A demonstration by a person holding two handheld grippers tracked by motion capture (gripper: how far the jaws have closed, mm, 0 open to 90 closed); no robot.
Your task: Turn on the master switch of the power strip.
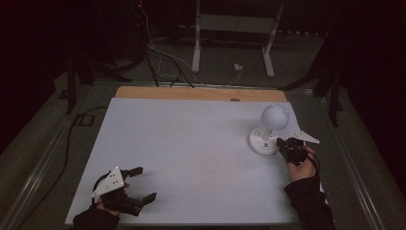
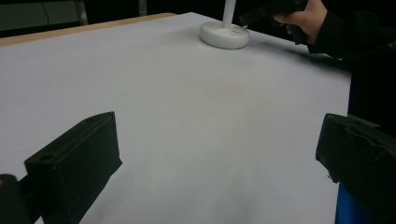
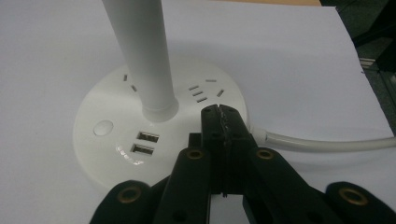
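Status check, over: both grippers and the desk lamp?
Left gripper open, idle on the white table. Right gripper shut, tips over the lamp base beside its stem. Nothing in the way.

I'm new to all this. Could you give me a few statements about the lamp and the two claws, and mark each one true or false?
1. The right claw is shut, its tips over the lamp base. True.
2. The left claw is shut. False: its jaws stand wide open, with nothing between them.
3. The lamp base has two USB ports. True.
4. The lamp lies on its side. False: it stands upright on the white table.
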